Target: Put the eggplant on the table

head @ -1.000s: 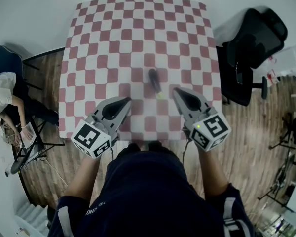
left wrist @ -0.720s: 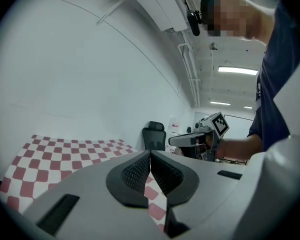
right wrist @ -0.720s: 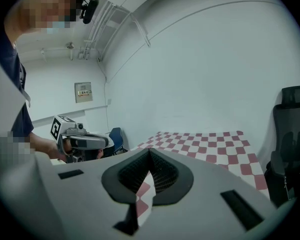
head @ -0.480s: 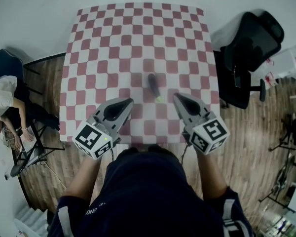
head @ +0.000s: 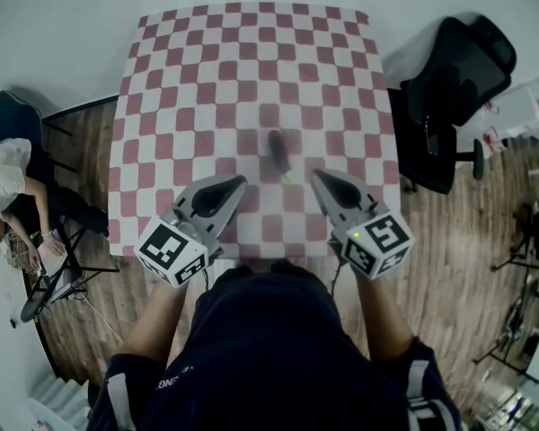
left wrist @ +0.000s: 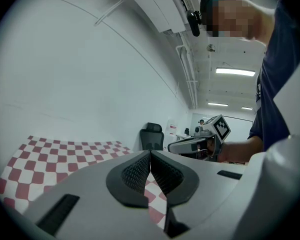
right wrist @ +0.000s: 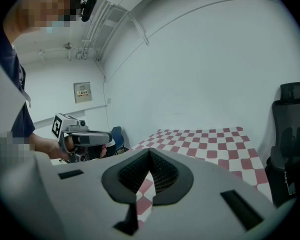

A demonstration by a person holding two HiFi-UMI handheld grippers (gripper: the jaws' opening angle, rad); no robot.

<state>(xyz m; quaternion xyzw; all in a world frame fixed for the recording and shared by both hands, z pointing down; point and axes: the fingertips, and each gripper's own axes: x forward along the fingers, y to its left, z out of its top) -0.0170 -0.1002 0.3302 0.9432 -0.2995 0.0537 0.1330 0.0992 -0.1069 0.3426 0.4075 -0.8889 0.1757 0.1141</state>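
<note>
Red-checked table (head: 251, 70) fills the upper centre, eggplant (head: 278, 151) lying on it; black chair (head: 458, 70) at right; left gripper (head: 236, 184) and right gripper (head: 317, 177) both pinched together, empty.

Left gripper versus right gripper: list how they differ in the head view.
Position: the left gripper sits left of the eggplant, the right gripper sits right of it.
Pose: the left gripper angles inward toward the right, the right gripper inward toward the left.
Shared: both have their fingers shut on nothing, over the near edge of the table.
</note>
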